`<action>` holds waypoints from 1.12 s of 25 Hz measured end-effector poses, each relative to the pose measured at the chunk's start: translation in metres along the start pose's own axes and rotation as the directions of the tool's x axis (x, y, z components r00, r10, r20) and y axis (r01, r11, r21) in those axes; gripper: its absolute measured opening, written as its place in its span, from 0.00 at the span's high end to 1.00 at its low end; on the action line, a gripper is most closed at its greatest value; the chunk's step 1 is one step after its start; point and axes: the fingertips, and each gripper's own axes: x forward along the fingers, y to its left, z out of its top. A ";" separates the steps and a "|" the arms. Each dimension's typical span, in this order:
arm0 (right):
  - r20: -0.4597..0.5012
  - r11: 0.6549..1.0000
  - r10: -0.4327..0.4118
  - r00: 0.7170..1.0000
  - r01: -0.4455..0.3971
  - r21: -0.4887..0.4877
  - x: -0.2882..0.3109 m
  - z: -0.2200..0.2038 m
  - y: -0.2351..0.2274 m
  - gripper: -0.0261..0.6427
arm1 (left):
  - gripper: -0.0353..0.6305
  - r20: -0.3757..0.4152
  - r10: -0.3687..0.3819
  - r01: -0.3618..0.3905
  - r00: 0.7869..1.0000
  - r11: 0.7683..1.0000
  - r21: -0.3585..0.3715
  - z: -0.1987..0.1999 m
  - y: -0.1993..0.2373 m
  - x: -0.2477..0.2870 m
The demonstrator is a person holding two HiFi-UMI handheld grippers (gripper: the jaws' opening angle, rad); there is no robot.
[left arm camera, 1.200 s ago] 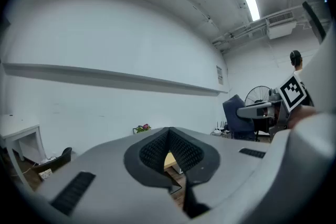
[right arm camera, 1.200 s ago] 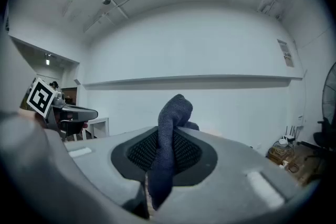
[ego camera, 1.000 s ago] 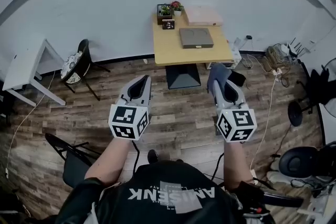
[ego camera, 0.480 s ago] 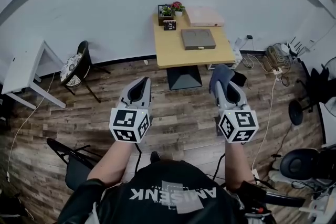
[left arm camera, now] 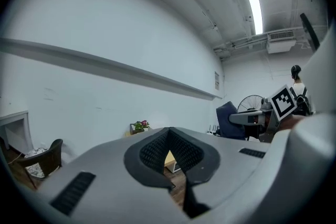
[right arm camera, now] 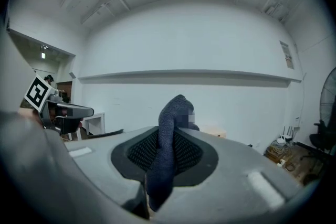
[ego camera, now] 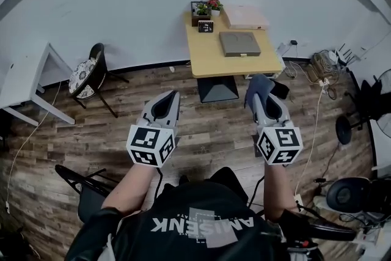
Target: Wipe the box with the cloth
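Note:
A flat grey-brown box point(ego camera: 239, 43) lies on a wooden table point(ego camera: 211, 58) against the far wall, well ahead of both grippers. A pale pink box point(ego camera: 246, 17) sits behind it. My right gripper point(ego camera: 259, 93) is held out over the floor, shut on a dark blue-grey cloth point(ego camera: 257, 84). In the right gripper view the cloth point(right arm camera: 169, 118) stands up from between the pads point(right arm camera: 139, 150). My left gripper point(ego camera: 165, 104) is level with it to the left, shut with nothing in it. In the left gripper view its pads point(left arm camera: 152, 149) meet at the tip.
Small potted plants point(ego camera: 205, 8) and a small clock point(ego camera: 206, 26) stand at the table's back left. A black chair point(ego camera: 88, 73) and a white table point(ego camera: 24, 79) are at the left. Cables point(ego camera: 322, 64) and an office chair point(ego camera: 349, 194) are at the right, a folding chair point(ego camera: 79, 179) near my left.
The table and box have shifted slightly right and nearer in the head view. Both grippers keep the same pose, the right one still holding the cloth.

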 end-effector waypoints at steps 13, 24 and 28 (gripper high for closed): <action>0.015 0.997 0.054 0.998 -0.055 0.049 0.096 0.000 -0.023 0.86 | 0.94 -0.039 0.051 -0.050 0.998 0.998 0.022 -0.015 0.042 0.054; 0.007 0.987 0.147 0.989 -0.147 0.057 0.235 0.011 -0.121 0.86 | 0.95 -0.107 0.120 -0.118 0.987 0.993 0.017 -0.012 0.069 0.204; -0.038 0.986 0.155 0.987 -0.152 0.075 0.276 0.006 -0.157 0.86 | 0.94 -0.137 0.118 -0.113 0.984 0.993 0.041 -0.005 0.068 0.255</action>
